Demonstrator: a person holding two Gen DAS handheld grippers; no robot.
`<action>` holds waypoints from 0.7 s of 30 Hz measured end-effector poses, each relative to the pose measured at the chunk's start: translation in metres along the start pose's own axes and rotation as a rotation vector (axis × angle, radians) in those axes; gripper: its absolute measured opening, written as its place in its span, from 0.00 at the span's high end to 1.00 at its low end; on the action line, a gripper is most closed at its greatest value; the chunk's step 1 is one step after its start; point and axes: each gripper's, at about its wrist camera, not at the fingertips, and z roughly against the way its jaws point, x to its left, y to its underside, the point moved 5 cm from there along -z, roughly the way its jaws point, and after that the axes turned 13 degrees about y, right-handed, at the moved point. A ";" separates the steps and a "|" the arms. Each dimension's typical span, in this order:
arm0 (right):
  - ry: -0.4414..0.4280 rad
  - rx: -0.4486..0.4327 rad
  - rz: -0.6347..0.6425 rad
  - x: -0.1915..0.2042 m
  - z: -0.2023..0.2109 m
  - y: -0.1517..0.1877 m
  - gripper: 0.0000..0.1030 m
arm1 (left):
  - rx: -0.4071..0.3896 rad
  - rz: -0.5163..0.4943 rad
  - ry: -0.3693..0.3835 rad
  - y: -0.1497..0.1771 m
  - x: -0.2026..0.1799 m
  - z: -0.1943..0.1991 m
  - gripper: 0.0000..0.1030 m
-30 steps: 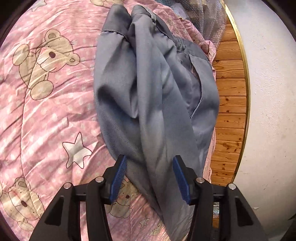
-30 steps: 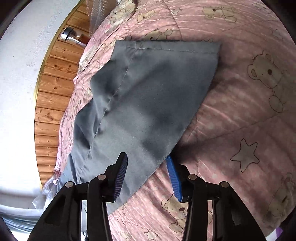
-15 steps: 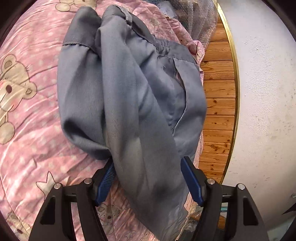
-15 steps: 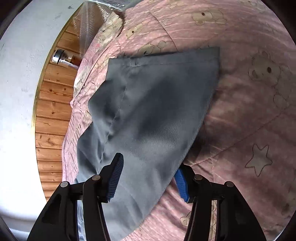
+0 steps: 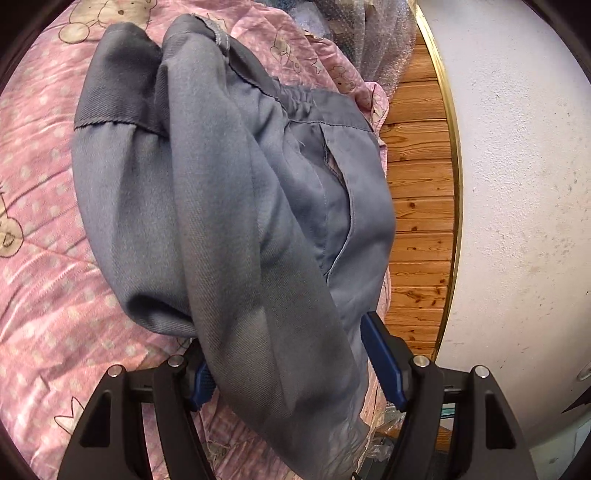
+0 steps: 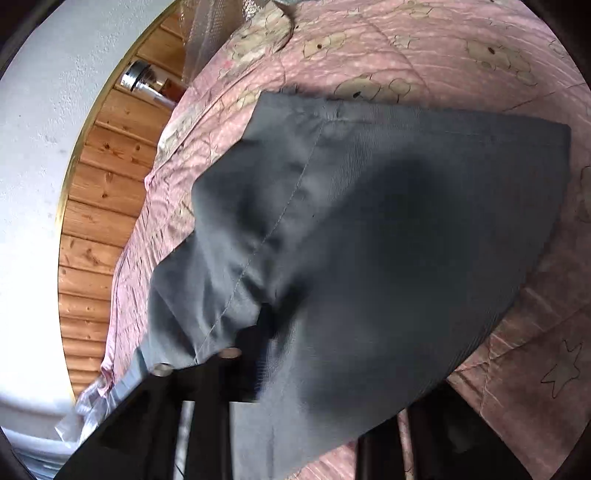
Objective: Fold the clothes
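Grey trousers (image 5: 221, 206) lie bunched on a pink teddy-bear quilt (image 5: 44, 288), with the elastic waistband (image 5: 303, 99) far from me and a pocket slit on the right. My left gripper (image 5: 291, 369) is open, its blue pads (image 5: 384, 362) on either side of a thick fold that drapes over them. In the right wrist view a flat trouser leg (image 6: 388, 229) with a stitched seam covers my right gripper (image 6: 314, 354). Only the left finger (image 6: 262, 328) shows, and the cloth hides the other.
The quilt's edge (image 5: 380, 110) drops to a wooden plank floor (image 5: 421, 229), bounded by a brass strip and a white wall (image 5: 517, 184). Bubble wrap (image 5: 373, 33) lies at the far end. A metal cylinder (image 6: 142, 83) rests on the floor.
Both grippers pushed forward into the trousers. Cloth now spills over the left fingers and hides the right fingertips. The right gripper's left finger has moved inward.
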 end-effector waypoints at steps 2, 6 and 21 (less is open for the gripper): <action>-0.005 -0.030 0.013 0.001 0.012 -0.008 0.92 | 0.012 -0.032 0.002 0.000 -0.005 0.000 0.69; -0.021 -0.099 0.105 0.028 0.042 -0.021 0.93 | 0.030 -0.129 0.064 -0.002 -0.044 0.006 0.92; 0.004 -0.144 0.464 0.083 0.185 -0.045 0.95 | -0.001 -0.381 0.206 0.045 -0.224 0.104 0.97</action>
